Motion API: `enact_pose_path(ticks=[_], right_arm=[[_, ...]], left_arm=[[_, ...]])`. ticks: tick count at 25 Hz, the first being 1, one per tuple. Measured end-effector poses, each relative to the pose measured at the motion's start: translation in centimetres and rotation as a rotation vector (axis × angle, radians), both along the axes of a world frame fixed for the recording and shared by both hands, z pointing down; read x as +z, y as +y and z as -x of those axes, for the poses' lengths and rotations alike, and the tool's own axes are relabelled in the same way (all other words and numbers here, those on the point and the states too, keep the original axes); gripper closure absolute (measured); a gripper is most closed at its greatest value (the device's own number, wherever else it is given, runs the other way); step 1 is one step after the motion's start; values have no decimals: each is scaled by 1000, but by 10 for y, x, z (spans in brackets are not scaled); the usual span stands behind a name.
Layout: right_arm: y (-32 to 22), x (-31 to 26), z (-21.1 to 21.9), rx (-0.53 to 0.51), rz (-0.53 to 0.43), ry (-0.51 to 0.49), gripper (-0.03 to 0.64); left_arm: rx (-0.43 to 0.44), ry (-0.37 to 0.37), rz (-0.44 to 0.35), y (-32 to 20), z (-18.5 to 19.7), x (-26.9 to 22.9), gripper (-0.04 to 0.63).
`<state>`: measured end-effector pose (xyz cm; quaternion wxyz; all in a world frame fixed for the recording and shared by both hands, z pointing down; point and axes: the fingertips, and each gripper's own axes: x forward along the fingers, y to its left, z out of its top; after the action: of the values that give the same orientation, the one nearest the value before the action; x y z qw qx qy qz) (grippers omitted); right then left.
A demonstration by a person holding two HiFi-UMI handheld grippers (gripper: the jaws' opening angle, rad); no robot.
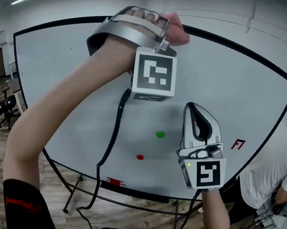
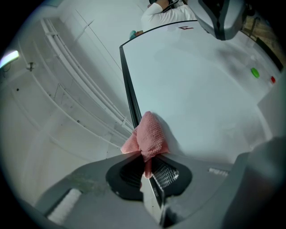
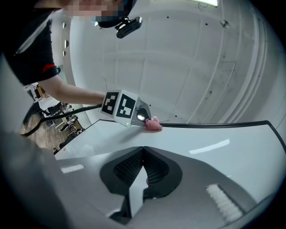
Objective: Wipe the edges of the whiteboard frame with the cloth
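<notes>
Our left arm (image 1: 54, 121) is reaching up right in front of the lens, and we're clamping the left hand-held gripper (image 1: 164, 33) tight on the pink cloth (image 2: 149, 134). The cloth is bunching just past the jaw tips and pressing against the black frame (image 2: 128, 89) at the top edge of the whiteboard (image 2: 201, 89). Lower down, we're pointing the right hand-held gripper (image 3: 144, 152) at the board's face, its jaws closed together with nothing between them. A green magnet (image 1: 160, 134) and a red magnet (image 1: 140, 157) are sitting on the board to the left of that gripper, well apart from the cloth. A person (image 1: 270, 163) in a white shirt is standing by the board's right end.
</notes>
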<state>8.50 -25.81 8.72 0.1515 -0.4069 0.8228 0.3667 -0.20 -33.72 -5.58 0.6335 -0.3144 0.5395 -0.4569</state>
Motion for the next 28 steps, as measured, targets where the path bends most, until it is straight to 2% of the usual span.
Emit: enact_pose_path(ticks=[5, 16, 20, 28], right_arm=[[1, -8, -12, -4, -4, 12, 615], [1, -7, -12, -30, -5, 20, 615], [1, -3, -13, -30, 0, 19, 615], [4, -11, -38, -48, -20, -6, 615]], left_arm=[[-46, -3, -27, 4, 1, -10, 563], [-3, 12, -16, 3, -18, -7, 563], [-12, 11, -5, 4, -17, -7, 563], [-16, -6, -5, 4, -44, -8, 563]])
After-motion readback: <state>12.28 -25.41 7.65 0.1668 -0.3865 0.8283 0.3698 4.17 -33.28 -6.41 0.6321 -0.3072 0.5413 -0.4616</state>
